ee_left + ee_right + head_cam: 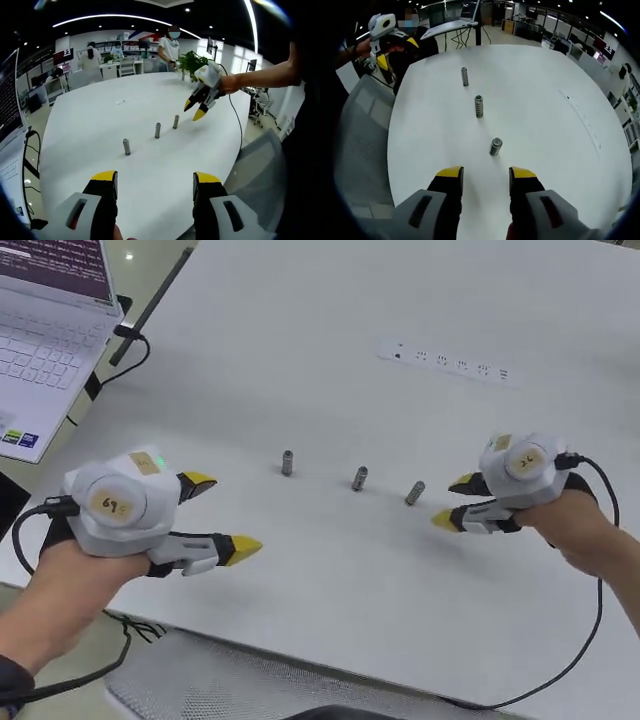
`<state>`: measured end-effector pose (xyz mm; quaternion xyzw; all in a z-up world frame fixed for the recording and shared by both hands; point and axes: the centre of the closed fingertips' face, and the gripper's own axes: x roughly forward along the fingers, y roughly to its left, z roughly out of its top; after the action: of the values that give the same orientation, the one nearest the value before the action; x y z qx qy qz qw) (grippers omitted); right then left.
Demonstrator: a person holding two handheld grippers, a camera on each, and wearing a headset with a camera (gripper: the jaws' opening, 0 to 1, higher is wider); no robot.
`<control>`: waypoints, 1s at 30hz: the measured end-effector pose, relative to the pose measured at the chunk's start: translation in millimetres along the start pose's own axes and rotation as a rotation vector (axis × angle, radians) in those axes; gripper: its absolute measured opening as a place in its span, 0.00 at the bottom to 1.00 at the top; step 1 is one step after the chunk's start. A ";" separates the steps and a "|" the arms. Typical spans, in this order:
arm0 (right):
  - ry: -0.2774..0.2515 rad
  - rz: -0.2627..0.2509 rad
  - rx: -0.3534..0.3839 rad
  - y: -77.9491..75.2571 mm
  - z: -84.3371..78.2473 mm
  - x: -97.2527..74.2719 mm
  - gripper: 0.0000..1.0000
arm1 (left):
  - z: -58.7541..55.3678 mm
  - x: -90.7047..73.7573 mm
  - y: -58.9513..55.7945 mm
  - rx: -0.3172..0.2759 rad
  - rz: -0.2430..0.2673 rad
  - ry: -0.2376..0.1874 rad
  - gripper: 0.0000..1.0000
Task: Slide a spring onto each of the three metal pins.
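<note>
Closer, right gripper view resolves coiled springs [479,106] on the table [545,125].

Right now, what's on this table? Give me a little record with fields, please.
Surface: white table
Springs: three upright in a row: left spring, middle spring, right spring
Left tool: open, empty, left of the row
Right tool: open, empty, near the right spring, not touching
Laptop: open, off the table's far left edge
Power strip: white, far side
</note>
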<state>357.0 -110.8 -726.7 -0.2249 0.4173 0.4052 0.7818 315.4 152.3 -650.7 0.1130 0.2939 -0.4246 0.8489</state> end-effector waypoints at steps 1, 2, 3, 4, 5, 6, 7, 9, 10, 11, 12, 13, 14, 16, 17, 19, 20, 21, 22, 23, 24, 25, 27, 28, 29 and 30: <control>-0.006 -0.003 0.006 1.6 -0.3 -1.1 0.36 | 0.4 0.3 -0.5 0.000 -0.002 -0.001 0.56; -0.013 -0.006 0.012 2.9 -0.7 -2.2 0.36 | 0.8 0.7 -0.6 0.001 -0.002 -0.002 0.56; -0.020 -0.009 0.023 5.6 -0.9 -4.2 0.36 | 1.3 1.2 -0.8 0.002 -0.003 -0.003 0.56; -0.028 -0.012 0.030 7.2 -1.1 -5.7 0.37 | 1.7 1.5 -0.9 0.003 -0.003 -0.004 0.56; -0.040 -0.017 0.041 6.3 -0.6 -7.1 0.37 | 2.6 1.8 -1.4 0.003 -0.005 -0.006 0.56; -0.049 -0.018 0.052 7.9 -0.3 -8.3 0.38 | 3.2 2.0 -1.6 0.004 -0.006 -0.007 0.56; -0.060 -0.018 0.063 10.2 0.2 -9.5 0.38 | 3.8 2.2 -1.8 0.006 -0.006 -0.008 0.56; -0.083 -0.026 0.082 14.9 1.6 -12.7 0.39 | 4.1 3.0 -1.8 0.005 -0.007 -0.010 0.56; -0.087 -0.028 0.087 15.9 1.7 -13.4 0.39 | 3.9 3.3 -1.5 0.004 -0.007 -0.010 0.56; -0.100 -0.028 0.103 20.9 2.1 -15.5 0.40 | 3.8 3.8 -1.7 0.002 -0.008 -0.012 0.56; -0.105 -0.032 0.109 22.9 1.9 -16.7 0.42 | 3.7 4.0 -1.8 0.002 -0.009 -0.012 0.56; -0.112 -0.044 0.118 24.4 1.1 -17.1 0.43 | 3.6 4.5 -2.2 0.002 -0.009 -0.013 0.56; -0.118 -0.047 0.123 26.5 0.9 -18.4 0.43 | 3.4 4.8 -2.6 0.002 -0.010 -0.014 0.56; -0.139 -0.047 0.139 30.5 0.9 -19.9 0.43 | 3.1 5.7 -3.8 0.001 -0.013 -0.016 0.56; -0.144 -0.051 0.146 31.3 -0.4 -20.6 0.44 | 2.9 6.0 -4.5 0.001 -0.015 -0.016 0.56; -0.152 -0.057 0.169 35.3 -2.3 -23.6 0.45 | 3.3 6.7 -6.4 0.007 -0.019 -0.018 0.56; -0.158 -0.062 0.174 38.4 -2.8 -26.5 0.45 | 3.1 7.1 -7.7 0.009 -0.024 -0.017 0.56; -0.163 -0.070 0.180 39.6 -3.1 -28.7 0.46 | 2.9 7.2 -8.2 0.013 -0.025 -0.015 0.56; -0.170 -0.079 0.189 41.3 -3.9 -31.9 0.46 | 3.4 6.9 -8.7 0.015 -0.026 -0.015 0.56; -0.176 -0.084 0.196 42.6 -4.0 -34.3 0.46 | 3.9 6.9 -9.1 0.015 -0.028 -0.017 0.56; -0.186 -0.093 0.204 43.7 -4.6 -37.7 0.46 | 4.2 6.9 -9.1 0.015 -0.029 -0.018 0.56; -0.191 -0.100 0.210 44.4 -5.4 -40.0 0.46 | 4.3 6.9 -9.1 0.017 -0.030 -0.018 0.56; -0.196 -0.109 0.223 45.8 -8.0 -44.2 0.47 | 4.8 6.8 -9.2 0.018 -0.031 -0.020 0.56; -0.199 -0.121 0.235 46.4 -10.0 -47.3 0.49 | 5.4 6.8 -9.4 0.019 -0.032 -0.022 0.56; -0.205 -0.129 0.248 48.4 -11.2 -51.3 0.49 | 5.6 6.7 -9.5 0.022 -0.034 -0.022 0.56; -0.213 -0.133 0.254 49.9 -11.3 -53.8 0.50 | 5.7 6.7 -9.5 0.023 -0.035 -0.022 0.56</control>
<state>293.2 -114.1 -688.7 -0.1070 0.3641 0.3181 0.8688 313.3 139.6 -649.6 0.1127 0.2815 -0.4440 0.8432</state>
